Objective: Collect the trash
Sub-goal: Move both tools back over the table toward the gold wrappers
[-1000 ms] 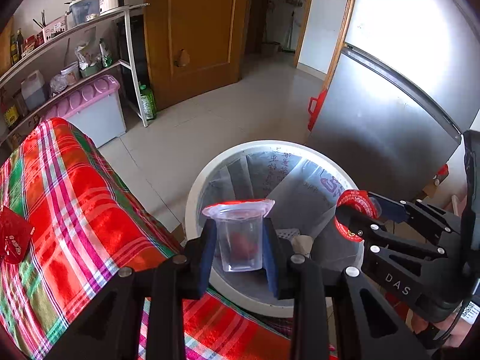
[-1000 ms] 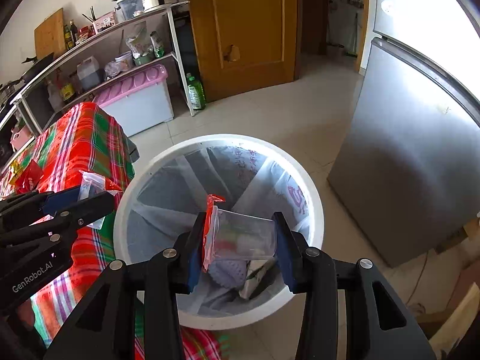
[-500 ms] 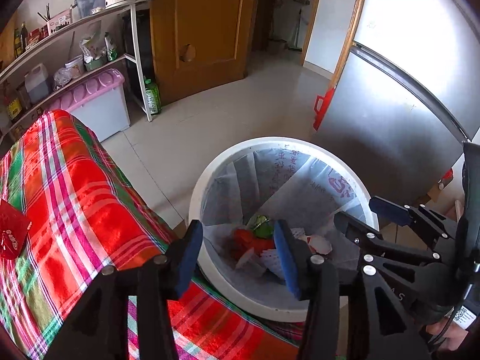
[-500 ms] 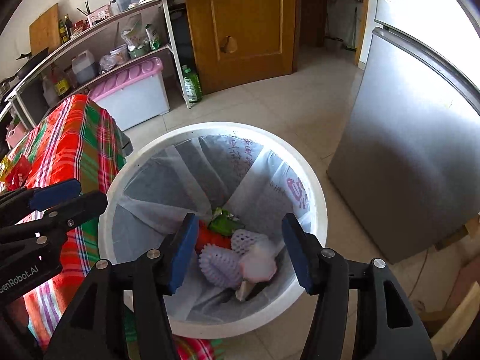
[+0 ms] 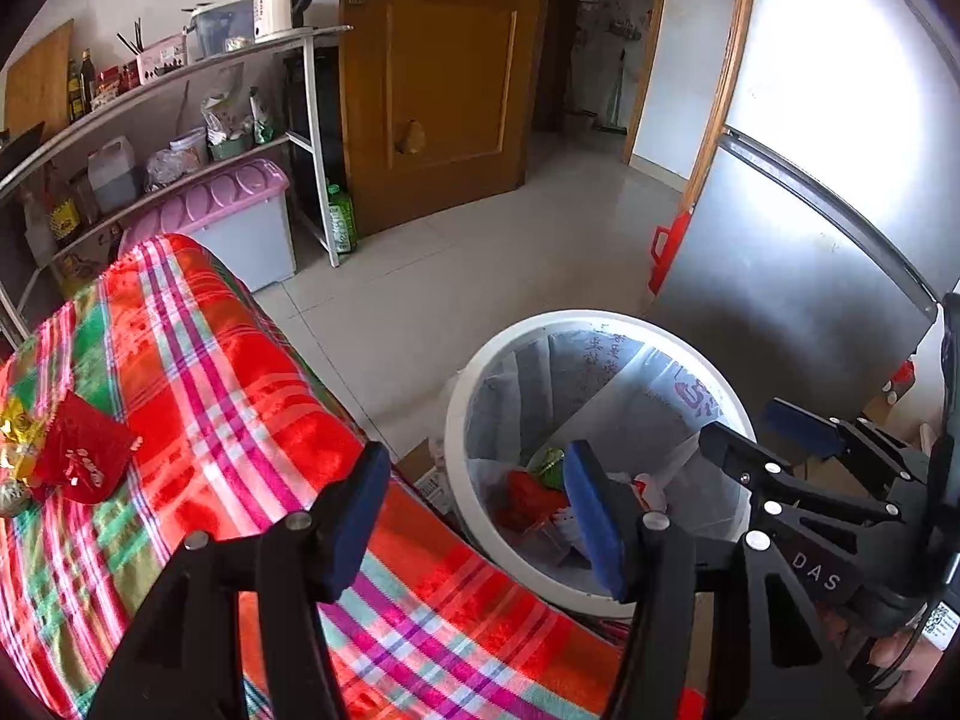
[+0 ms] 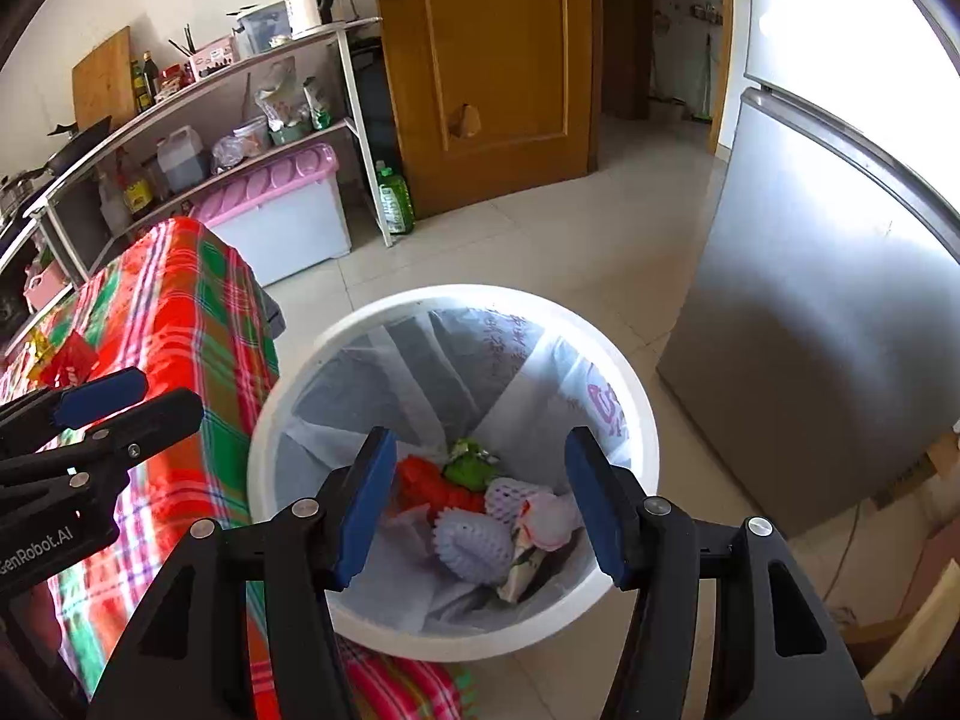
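A white trash bin [image 6: 636, 420] with a plastic liner stands on the floor beside the table; it also shows in the left wrist view [image 5: 456, 396]. Inside lie red and green wrappers [image 6: 462, 471], foam fruit nets [image 6: 471, 543] and plastic cups. My right gripper [image 6: 480, 498] is open and empty above the bin. My left gripper [image 5: 474, 516] is open and empty over the table edge, next to the bin. A red packet [image 5: 84, 456] and gold wrappers [image 5: 15, 438] lie on the plaid tablecloth [image 5: 240, 396] at the left.
A grey fridge [image 6: 828, 312] stands right of the bin. A shelf rack [image 5: 180, 120] with bottles, a kettle and a pink-lidded box [image 5: 240, 222] lines the back wall beside a wooden door [image 5: 444, 72]. Tiled floor lies between.
Both grippers opened and dropped their plastic cups into the bin. The left gripper then moved left and back over the table edge; the right one rose slightly.
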The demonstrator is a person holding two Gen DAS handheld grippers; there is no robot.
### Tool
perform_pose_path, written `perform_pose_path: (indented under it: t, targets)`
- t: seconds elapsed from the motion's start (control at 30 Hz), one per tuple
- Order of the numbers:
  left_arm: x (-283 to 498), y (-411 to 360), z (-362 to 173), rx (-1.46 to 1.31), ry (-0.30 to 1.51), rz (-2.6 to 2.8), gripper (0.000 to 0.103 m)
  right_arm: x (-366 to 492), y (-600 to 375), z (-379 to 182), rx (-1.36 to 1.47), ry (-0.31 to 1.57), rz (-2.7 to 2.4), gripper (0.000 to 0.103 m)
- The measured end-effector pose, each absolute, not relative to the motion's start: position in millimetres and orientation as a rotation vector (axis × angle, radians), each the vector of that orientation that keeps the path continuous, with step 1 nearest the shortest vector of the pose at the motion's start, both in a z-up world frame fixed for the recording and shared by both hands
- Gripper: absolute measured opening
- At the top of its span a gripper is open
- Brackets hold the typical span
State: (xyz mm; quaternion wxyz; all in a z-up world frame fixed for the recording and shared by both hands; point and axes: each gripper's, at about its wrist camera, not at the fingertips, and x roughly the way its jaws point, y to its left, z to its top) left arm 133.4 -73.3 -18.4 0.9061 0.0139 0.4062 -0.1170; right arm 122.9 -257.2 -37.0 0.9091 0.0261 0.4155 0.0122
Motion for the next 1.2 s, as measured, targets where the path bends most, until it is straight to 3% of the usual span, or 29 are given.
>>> perform_pose_path:
  t: [0.63,1.2]
  targets:
    - [99.2,21.6,8.6,-0.038,0.751,-0.09,0.074,112.8,-179.4,-3.6,0.011,0.765,0.167,0.059]
    - [79.4,132.5,0.8,-0.118,0.762,0.086,0.082,125.9,-80.9,-1.1,-0.067,0.752,0.347,0.06]
